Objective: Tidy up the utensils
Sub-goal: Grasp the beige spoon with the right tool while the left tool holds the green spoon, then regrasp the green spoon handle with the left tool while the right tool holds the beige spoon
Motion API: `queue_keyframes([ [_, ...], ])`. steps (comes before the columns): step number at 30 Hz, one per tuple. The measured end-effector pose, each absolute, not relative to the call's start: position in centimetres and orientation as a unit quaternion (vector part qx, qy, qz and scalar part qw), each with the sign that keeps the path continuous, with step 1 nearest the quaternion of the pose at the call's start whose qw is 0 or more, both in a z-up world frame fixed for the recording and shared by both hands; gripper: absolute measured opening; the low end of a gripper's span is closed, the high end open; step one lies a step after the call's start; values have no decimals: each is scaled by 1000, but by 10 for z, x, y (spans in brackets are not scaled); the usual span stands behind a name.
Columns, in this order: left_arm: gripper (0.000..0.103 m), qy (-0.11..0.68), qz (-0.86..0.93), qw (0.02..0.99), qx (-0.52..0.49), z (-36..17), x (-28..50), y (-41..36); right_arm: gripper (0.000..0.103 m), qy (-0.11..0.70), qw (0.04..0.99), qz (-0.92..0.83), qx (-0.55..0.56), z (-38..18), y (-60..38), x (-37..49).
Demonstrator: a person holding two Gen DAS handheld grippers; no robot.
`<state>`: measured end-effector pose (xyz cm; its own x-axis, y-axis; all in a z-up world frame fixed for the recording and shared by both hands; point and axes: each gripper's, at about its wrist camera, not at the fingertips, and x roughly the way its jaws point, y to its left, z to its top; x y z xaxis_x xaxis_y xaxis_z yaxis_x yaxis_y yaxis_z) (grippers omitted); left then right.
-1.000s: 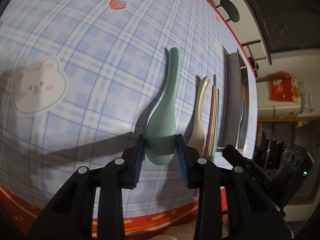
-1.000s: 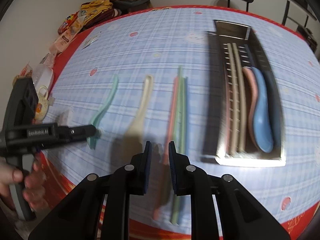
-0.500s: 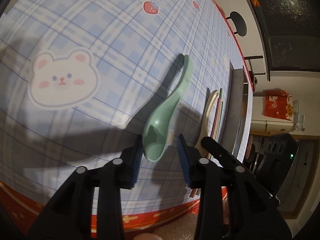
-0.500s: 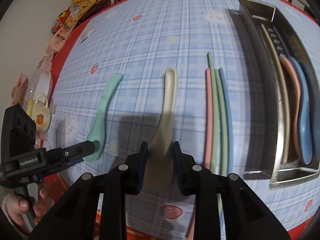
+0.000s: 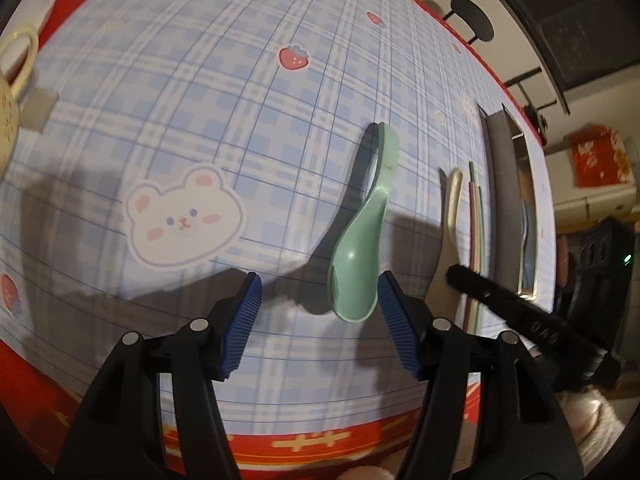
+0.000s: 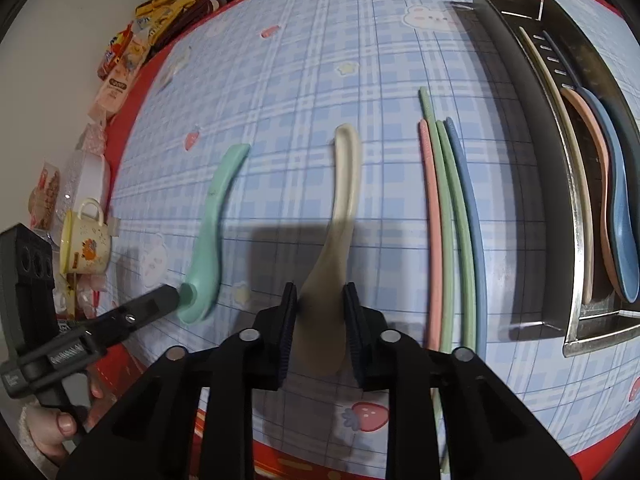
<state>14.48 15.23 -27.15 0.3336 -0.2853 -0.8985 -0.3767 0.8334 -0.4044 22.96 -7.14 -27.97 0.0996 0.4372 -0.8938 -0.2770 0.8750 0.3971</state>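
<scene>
Visibility: cream spoon [image 6: 345,216] bowel end sits in shadow between right gripper [image 6: 320,320] pads, so its edges are hard to trace there; in left wrist view only a sliver of cream spoon shows past the right tongs' dark finger. Tray [image 6: 576,264] near end cut by frame edge in right view; in left view seen edge-on, contents barely legible. Lower ends of chopsticks [image 6: 442,216] run behind right gripper body.

Left gripper [image 5: 320,320]: jaws have just been opening, now stand wide. Green spoon [image 5: 362,248] bowl lies between pads, nearer the right-hand pad; contact w/ that pad cannot be confirmed, left-hand pad clearly apart. Spoon lies flat on cloth [image 5: 200,100], handle pointing away. Gripper pitched steeply down.

Right gripper: jaws narrow, closed on cream spoon bowl; both pads against its sides. Pitched steeply down. Spoon on cloth, between green spoon and chopsticks.

Tray holds pink and blue spoons [image 6: 620,216] plus chopsticks; stands right of loose chopsticks.

Hand [image 6: 52,420] w/ sleeve cuff grips left tool handle, low left in right view. Mug [image 6: 86,248] near table edge.
</scene>
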Motion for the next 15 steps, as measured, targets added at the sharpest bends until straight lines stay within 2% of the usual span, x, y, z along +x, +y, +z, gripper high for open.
queue_keyframes([
  [3, 61, 577, 28, 770, -270, -271, 145, 152, 9, 620, 740, 248, 80, -273, -68, 229],
  [15, 60, 573, 3, 791, -216, -268, 145, 160, 7, 613, 742, 256, 89, -274, -43, 214],
])
